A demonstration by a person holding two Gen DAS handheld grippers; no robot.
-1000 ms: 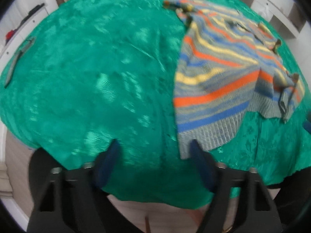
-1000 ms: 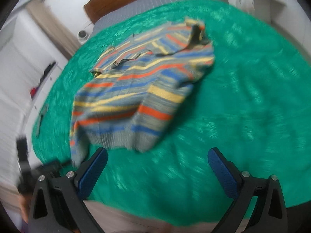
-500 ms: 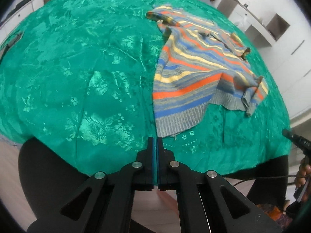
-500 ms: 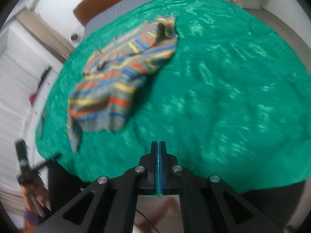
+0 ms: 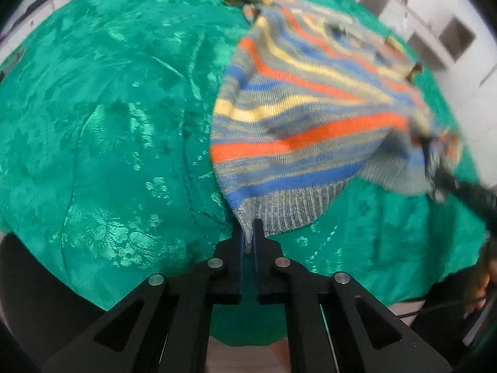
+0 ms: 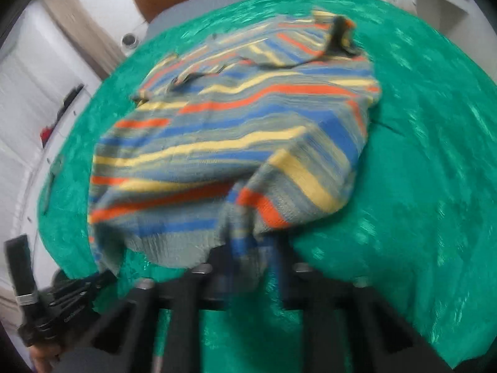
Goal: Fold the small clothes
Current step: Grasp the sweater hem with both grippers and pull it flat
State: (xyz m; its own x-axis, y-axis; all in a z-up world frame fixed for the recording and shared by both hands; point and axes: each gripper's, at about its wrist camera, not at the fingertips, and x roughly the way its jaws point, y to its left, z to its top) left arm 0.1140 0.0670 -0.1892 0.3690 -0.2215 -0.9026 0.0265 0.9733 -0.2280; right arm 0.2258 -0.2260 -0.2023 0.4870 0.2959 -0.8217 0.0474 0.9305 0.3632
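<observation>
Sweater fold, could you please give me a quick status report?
Left gripper shut on sweater hem corner. Right gripper shut on its other hem. Nothing in the way.

Striped knit sweater (image 5: 310, 118), orange/blue/yellow/grey; rumpled on green cover; near hem corners pinched up.

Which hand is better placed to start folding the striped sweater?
Probably the left: its tool visibly pinches the sweater's ribbed hem corner. The right tool also seems closed on fabric, but the view is blurred.
</observation>
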